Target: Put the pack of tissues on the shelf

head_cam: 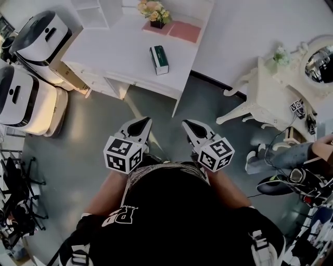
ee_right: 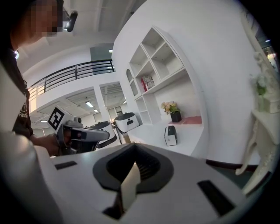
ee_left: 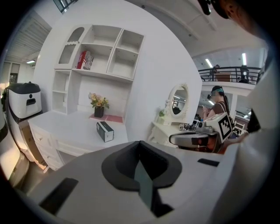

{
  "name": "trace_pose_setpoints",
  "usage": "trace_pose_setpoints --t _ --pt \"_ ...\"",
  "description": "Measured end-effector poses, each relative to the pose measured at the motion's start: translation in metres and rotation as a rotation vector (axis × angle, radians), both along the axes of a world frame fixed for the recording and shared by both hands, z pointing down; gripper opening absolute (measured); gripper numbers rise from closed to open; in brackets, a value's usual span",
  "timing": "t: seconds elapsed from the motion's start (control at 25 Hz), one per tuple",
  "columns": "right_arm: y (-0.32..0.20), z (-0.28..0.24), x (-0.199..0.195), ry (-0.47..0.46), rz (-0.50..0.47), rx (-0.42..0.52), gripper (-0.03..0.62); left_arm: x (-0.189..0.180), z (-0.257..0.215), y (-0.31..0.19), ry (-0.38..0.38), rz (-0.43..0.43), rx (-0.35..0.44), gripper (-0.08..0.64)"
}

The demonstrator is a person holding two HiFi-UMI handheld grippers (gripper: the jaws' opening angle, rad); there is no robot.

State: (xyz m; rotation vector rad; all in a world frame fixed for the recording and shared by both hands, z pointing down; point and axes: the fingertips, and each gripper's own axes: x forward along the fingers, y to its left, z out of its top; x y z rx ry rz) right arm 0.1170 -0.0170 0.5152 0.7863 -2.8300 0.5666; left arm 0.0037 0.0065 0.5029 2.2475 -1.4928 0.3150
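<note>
Two grippers are held out in front of the person in the black top, side by side above the grey floor point(head_cam: 93, 156): the left gripper point(head_cam: 140, 125) and the right gripper point(head_cam: 192, 127), each with its marker cube on the end nearer the body. Both claws are pressed together with nothing between them, and each gripper's own view shows its jaws meeting in a thin line. The pack of tissues point(head_cam: 159, 59), dark green with a white end, lies on the white desk point(head_cam: 114, 52) ahead of the grippers. It is well apart from both and sits toward the desk's front edge. Behind it on the desk a pot of flowers point(head_cam: 155, 12) stands at the end of a pink mat point(head_cam: 182, 31). The shelf point(ee_left: 103, 52) rises against the wall behind the desk, a white unit of open compartments, and a red item point(ee_left: 85, 60) leans in one of the upper ones. Left of the desk stand two white machines point(head_cam: 36, 36). To the right is a white dressing table point(head_cam: 270, 93) with an oval mirror point(head_cam: 320, 62).
</note>
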Motion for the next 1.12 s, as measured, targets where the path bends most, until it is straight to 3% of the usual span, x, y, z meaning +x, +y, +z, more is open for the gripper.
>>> trace_pose_setpoints --t 0.6,1.12 --pt "-0.096 0.002 -0.071 0.09 0.027 -0.017 0.009 -0.076 0.004 -0.106 0.019 0.033 -0.033 0.014" --pt "-0.183 0.023 -0.136 0.174 0.157 -0.047 0.009 -0.156 0.008 -0.199 -0.003 0.144 -0.051 0.014"
